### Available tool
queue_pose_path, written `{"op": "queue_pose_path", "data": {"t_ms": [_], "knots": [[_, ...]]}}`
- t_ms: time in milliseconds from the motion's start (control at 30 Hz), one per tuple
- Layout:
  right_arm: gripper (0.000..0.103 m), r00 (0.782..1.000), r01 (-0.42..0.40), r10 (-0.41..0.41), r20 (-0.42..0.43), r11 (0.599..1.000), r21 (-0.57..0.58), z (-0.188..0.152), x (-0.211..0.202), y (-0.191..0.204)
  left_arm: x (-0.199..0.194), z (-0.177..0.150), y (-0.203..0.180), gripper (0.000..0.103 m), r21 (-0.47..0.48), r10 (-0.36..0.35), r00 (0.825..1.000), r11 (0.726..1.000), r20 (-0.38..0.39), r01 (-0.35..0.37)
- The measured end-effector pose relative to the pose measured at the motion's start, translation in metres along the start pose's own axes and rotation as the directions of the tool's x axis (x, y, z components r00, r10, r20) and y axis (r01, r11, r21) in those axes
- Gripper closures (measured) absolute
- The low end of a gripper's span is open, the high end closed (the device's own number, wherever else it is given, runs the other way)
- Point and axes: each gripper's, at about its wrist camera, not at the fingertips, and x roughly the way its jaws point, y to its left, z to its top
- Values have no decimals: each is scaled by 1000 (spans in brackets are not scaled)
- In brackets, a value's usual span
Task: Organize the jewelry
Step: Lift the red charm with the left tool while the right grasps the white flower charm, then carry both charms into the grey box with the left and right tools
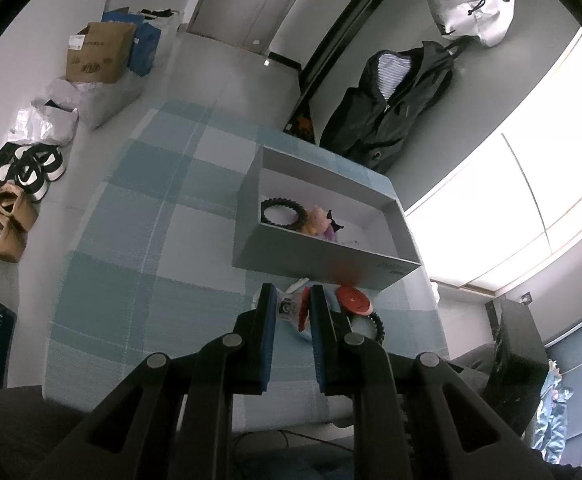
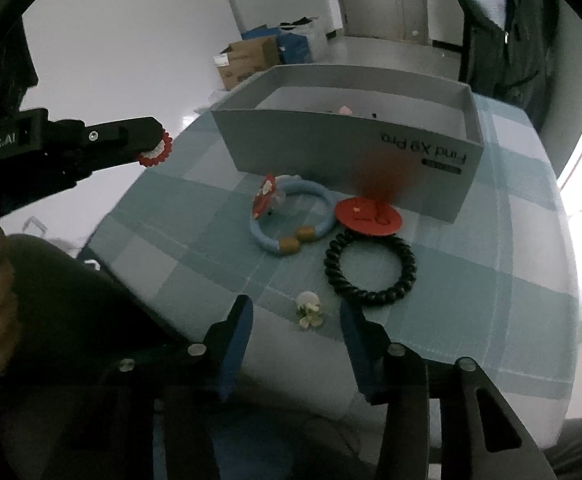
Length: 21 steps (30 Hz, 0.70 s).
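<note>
Checked blue-and-white cloth covers the surface, with a pale floor, cardboard boxes and shoes beyond it and a dark jacket hanging on the wall. Toward the far edge stands the grey box, open at the top; the left wrist view shows a black coiled ring and a small pink and purple figure already lying inside.

In front of the box, on the cloth, lie the pieces not yet put away: a light blue bangle with gold beads, a red flowered charm leaning on it, a flat red disc touching a second black coiled band, and nearest, apart from the others, a small cream flower piece.

The left gripper hangs above the cloth to the left, its jaws pinching a small red and white beaded ring. The right gripper points down at the cream flower, jaws spread, one on each side, neither touching it.

That flower looks very light, small and probably brittle at the petals, so it may skid or tip under a hard squeeze. A gentle pinch low across its middle seems safest.
</note>
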Motion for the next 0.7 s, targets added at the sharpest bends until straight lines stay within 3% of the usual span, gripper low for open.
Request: {"op": "queue_pose_path", "data": {"t_ms": [167,367,700], "knots": [[90,993,120,-119,18,989,-81,0,5,11,-2,0,2,91,-4,-4,1000,1000,2,4],[91,994,108,-106,25,991,-76,-1,3,7,1,0,2,91,-3,18,1000,1000,-11,-18],[91,994,-44,39,106,998,45,17,-20,-17,4,3,-1,91,7,7,1000,1000,-4,-7]]}}
